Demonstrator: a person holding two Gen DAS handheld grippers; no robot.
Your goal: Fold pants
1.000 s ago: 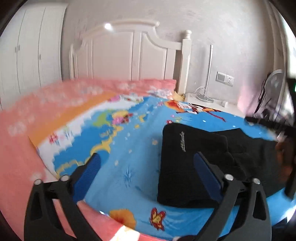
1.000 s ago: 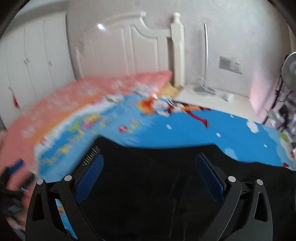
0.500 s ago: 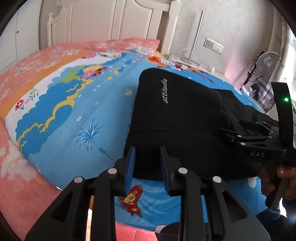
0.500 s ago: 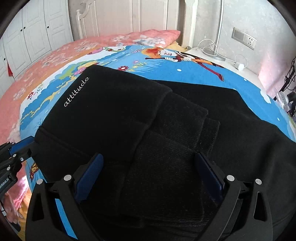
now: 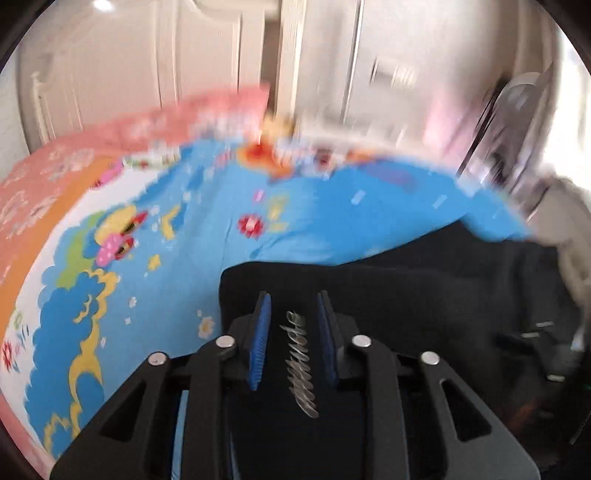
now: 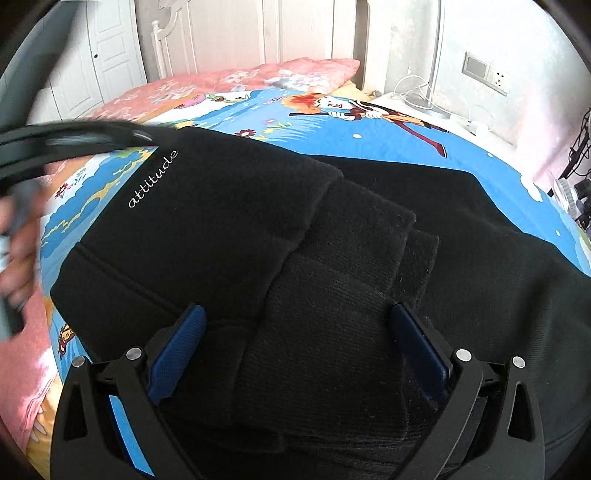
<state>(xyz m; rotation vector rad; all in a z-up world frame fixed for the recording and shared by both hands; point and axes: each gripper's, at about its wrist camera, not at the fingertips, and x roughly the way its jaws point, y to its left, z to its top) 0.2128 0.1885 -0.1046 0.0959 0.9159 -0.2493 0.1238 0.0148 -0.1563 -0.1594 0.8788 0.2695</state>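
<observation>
Black pants (image 6: 229, 229) with white "attitude" lettering lie partly folded on the cartoon bedsheet (image 6: 369, 125). They also show in the left wrist view (image 5: 406, 295), which is blurred. My left gripper (image 5: 293, 306) hovers over the lettered end with its jaws narrowed and a gap between them; no cloth shows between the pads. It appears as a blurred black shape (image 6: 74, 138) in the right wrist view. My right gripper (image 6: 295, 321) is open wide, its blue pads (image 6: 181, 343) low over the ribbed cuffs.
A pink pillow (image 6: 295, 72) and white headboard (image 6: 229, 33) stand at the far end. A nightstand with lamp and cables (image 6: 424, 99) is at the far right. A pink quilt (image 5: 33, 184) borders the sheet on the left.
My left gripper went from wide open to narrowed, then moved from the pants' near edge up over the lettered end. My right gripper moved in low over the cuffs and stays open.
</observation>
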